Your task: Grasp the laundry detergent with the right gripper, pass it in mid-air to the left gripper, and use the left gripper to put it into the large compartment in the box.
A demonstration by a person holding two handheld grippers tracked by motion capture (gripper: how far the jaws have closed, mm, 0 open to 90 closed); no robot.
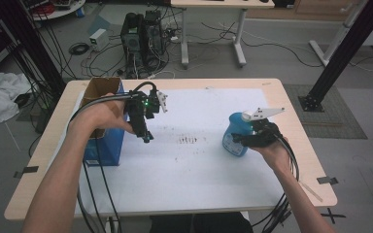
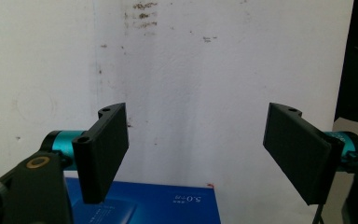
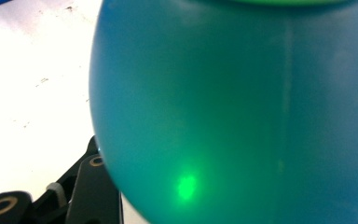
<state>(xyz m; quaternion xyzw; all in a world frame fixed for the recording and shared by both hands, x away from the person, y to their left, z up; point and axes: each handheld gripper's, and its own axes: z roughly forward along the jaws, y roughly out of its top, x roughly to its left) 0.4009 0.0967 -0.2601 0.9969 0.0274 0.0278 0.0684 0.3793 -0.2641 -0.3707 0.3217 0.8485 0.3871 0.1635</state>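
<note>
White tabletop; right tool clamped on blue bottle, left tool wide open, empty.

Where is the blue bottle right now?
In the high view, the blue bottle stands on the table's right side, gripped by the right claw.

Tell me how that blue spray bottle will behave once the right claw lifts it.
The blue spray bottle looks like smooth, rounded plastic, so it may slip or twist between flat pads. Its glossy wall probably flexes a little under pressure. The right claw is closed against its side below the white top, so it may lean when raised.
</note>
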